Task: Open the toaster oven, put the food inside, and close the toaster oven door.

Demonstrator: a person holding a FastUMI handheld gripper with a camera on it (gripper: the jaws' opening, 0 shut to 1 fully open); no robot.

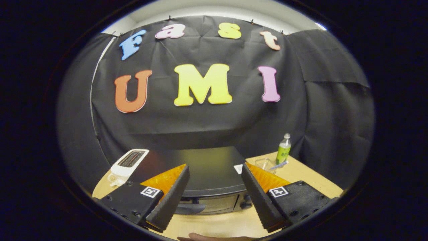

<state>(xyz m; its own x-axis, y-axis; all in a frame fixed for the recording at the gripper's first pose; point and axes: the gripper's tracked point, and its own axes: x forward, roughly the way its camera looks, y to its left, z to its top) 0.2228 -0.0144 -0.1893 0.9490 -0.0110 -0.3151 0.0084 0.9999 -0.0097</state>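
A black toaster oven [209, 174] stands on the wooden table, seen from above, its flat top just ahead of my fingers. Its glass door [214, 205] faces me and looks closed, with the handle [190, 208] along its upper part and knobs [246, 201] on the right side. My gripper [214, 172] hovers above the oven's front, open, with nothing between the fingers. I cannot make out the food; a brownish thing [214, 238] shows at the table's near edge below the fingers, too little of it to tell what it is.
A white slot toaster [128, 163] stands left of the oven. To the right are a clear container [265, 164] and a green bottle [283, 149] near the back of the table [301, 174]. Black cloth walls close the booth behind and beside.
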